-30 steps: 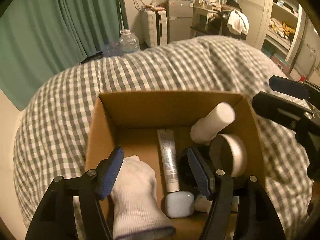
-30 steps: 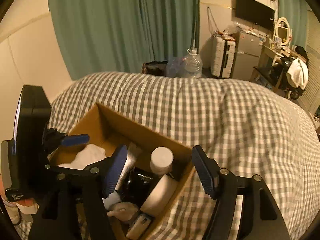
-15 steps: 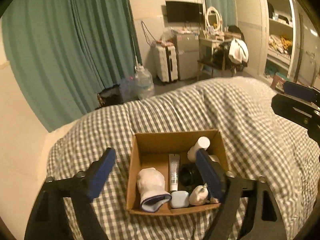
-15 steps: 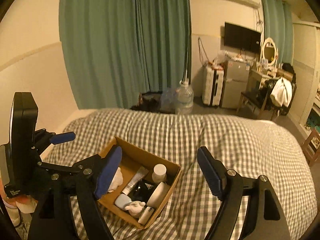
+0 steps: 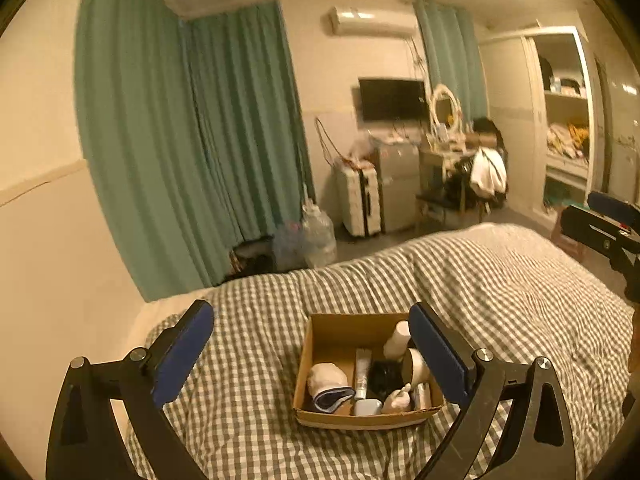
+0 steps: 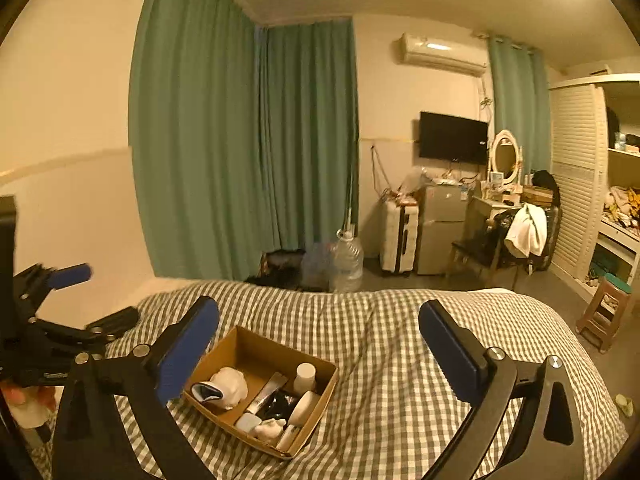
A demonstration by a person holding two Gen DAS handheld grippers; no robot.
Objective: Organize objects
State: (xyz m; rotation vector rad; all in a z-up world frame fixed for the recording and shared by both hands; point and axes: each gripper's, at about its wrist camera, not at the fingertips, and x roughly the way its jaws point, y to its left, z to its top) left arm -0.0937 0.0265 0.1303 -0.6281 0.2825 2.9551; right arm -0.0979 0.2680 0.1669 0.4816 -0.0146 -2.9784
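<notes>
An open cardboard box (image 5: 360, 419) sits on the checked bed cover. Inside lie a white rolled sock (image 5: 326, 378), a tube (image 5: 362, 368), a white bottle (image 5: 398, 340), a round white jar (image 5: 418, 364) and a pale blue case (image 5: 367, 407). My left gripper (image 5: 308, 318) hangs above and short of the box, its jaws opening wide with nothing between them. The right gripper (image 6: 318, 312) hovers high over the bed, its jaws also opening and empty. The box (image 6: 276, 360) lies below its left finger. Each gripper shows in the other's view: right gripper (image 5: 600, 216), left gripper (image 6: 94, 298).
The checked bed cover (image 6: 400, 360) spreads right of the box. Past the bed's far edge stand green curtains (image 6: 240, 160), a water jug (image 6: 348, 260), a suitcase (image 6: 398, 236), a chair with a white garment (image 6: 524, 232) and a wooden stool (image 6: 604, 312). A hand (image 6: 20, 396) holds the left tool.
Both grippers have risen and drawn back from the box, tilting up toward the room. Their jaws have spread wider. The box's contents lie as before.
</notes>
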